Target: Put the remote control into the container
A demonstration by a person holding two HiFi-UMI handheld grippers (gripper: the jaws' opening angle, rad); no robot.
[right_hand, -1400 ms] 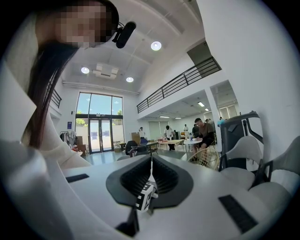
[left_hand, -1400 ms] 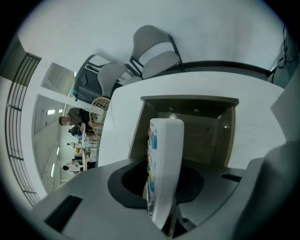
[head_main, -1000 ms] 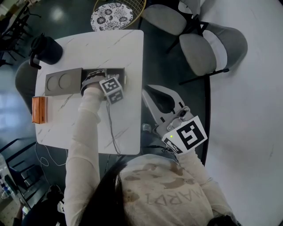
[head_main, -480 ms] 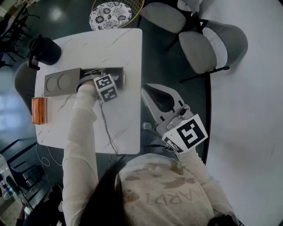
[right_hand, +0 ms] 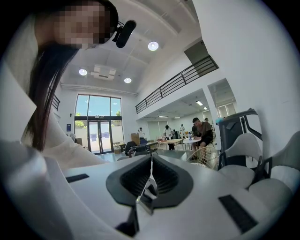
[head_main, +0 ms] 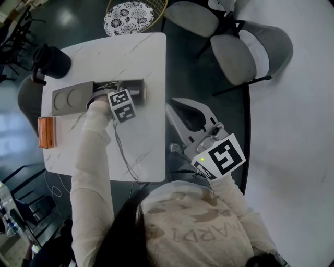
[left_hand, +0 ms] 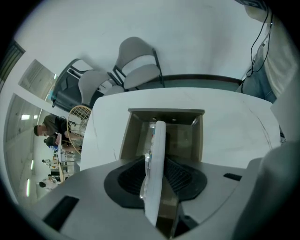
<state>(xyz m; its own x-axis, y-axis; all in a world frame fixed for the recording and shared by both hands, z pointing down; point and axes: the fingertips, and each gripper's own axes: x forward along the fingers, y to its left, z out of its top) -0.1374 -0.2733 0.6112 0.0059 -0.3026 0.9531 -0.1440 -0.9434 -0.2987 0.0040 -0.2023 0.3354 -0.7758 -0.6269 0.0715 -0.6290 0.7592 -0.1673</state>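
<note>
The white remote control point(left_hand: 155, 159) stands on its edge between the jaws of my left gripper point(left_hand: 157, 180), its far end down inside the open grey container point(left_hand: 167, 112). The jaws have just been opening; a gap shows beside the remote on its right, so the pads do not clamp it. In the head view the left gripper point(head_main: 121, 104) points steeply down over the container point(head_main: 136, 89) on the white marble table point(head_main: 141, 57). My right gripper point(head_main: 180, 112) hangs level off the table's right edge, shut and empty, as the right gripper view point(right_hand: 151, 176) confirms.
A grey tray with two round hollows point(head_main: 72, 98) adjoins the container's left end. A black jug point(head_main: 52, 60) stands at the table's far left and an orange box point(head_main: 46, 131) at its left edge. Grey chairs point(head_main: 250, 49) and a wire basket point(head_main: 133, 13) stand beyond the table.
My left gripper has shifted slightly left over the container and tipped further. The right gripper has stayed where it was.
</note>
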